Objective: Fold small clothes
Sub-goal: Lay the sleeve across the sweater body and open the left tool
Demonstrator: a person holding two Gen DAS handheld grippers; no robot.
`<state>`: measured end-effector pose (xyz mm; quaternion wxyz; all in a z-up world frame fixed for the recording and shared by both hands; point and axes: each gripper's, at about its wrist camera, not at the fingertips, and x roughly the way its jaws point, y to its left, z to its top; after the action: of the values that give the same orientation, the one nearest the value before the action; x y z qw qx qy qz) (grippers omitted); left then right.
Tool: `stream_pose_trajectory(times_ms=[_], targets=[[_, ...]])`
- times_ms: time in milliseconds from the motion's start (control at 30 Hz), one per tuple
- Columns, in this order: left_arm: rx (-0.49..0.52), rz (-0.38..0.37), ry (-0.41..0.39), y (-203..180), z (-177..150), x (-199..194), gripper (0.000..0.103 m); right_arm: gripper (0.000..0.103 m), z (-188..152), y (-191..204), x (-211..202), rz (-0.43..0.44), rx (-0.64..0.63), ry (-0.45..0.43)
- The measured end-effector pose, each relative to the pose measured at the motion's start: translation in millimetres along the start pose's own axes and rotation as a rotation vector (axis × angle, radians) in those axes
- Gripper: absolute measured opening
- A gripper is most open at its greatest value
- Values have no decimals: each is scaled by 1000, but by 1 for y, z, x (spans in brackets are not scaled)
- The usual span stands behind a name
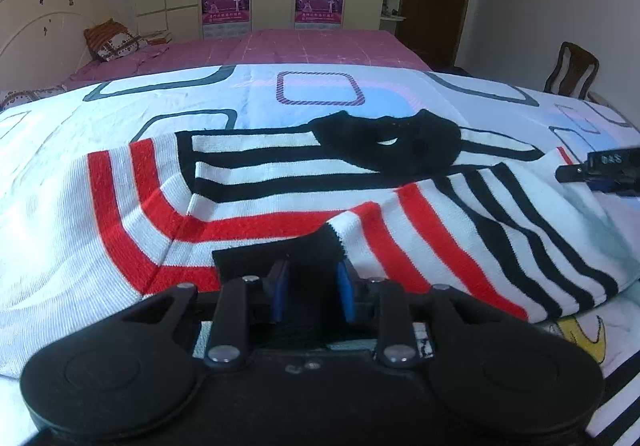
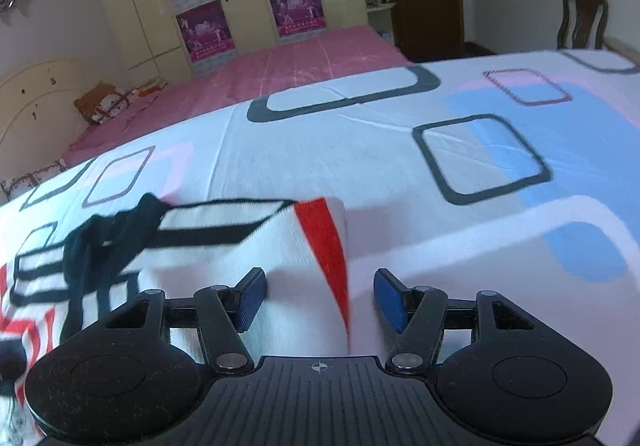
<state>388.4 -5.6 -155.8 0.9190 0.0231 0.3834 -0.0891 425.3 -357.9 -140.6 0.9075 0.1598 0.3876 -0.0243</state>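
A striped sweater [image 1: 280, 182] is spread on the sheet [image 1: 60, 118]. Its black cuff [image 1: 280, 254] is clamped by the left gripper [image 1: 310, 286]. The right gripper [image 2: 320, 300] is held wide open over the sweater's edge, gripping nothing.

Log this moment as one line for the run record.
left gripper shut on sweater cuff | right gripper open over sweater edge | bedsheet

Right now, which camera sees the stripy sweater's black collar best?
The left wrist view: the sweater lies spread out with its black collar facing the camera, whole and fairly sharp. The right wrist view catches the collar only sideways, blurred, at the left.
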Motion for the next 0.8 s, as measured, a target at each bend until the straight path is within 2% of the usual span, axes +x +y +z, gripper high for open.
stream_pose_trajectory(times_ms=[67, 133, 167, 233, 367, 467, 500, 567, 600, 633, 700, 800], targets=[[13, 10, 1, -2, 0, 0, 28, 27, 4, -3, 7, 10, 32, 1], [18, 14, 1, -3, -1, 0, 28, 15, 4, -3, 6, 0, 10, -15], [16, 14, 1, -3, 0, 0, 28, 13, 4, -3, 2, -19, -3, -35], [13, 18, 0, -3, -1, 1, 28, 8, -1, -11, 2, -122, -4, -65], [22, 27, -1, -5, -2, 1, 28, 8, -2, -8, -1, -127, -63, -63], [-2, 20, 18, -2, 2, -2, 28, 8, 0, -3, -16, -125, -62, -98], [-5, 19, 21, -1, 2, -4, 28, 9, 0, 0, -23, -117, -63, -108], [-6, 24, 20, 0, 2, -7, 29, 19, -4, 15, -33, -91, -100, -119], [-3, 27, 20, 1, 1, -7, 30, 41, -9, 24, -37, -74, -131, -122], [-3, 29, 25, 3, 0, -5, 32, 54, -14, 34, -38, -64, -158, -125], [-21, 20, 29, 6, 1, -4, 32, 54, -21, 46, -33, -36, -206, -101], [-43, 25, 54, 9, 6, -7, 32, 54, -35, 54, -14, -83, -242, -3]])
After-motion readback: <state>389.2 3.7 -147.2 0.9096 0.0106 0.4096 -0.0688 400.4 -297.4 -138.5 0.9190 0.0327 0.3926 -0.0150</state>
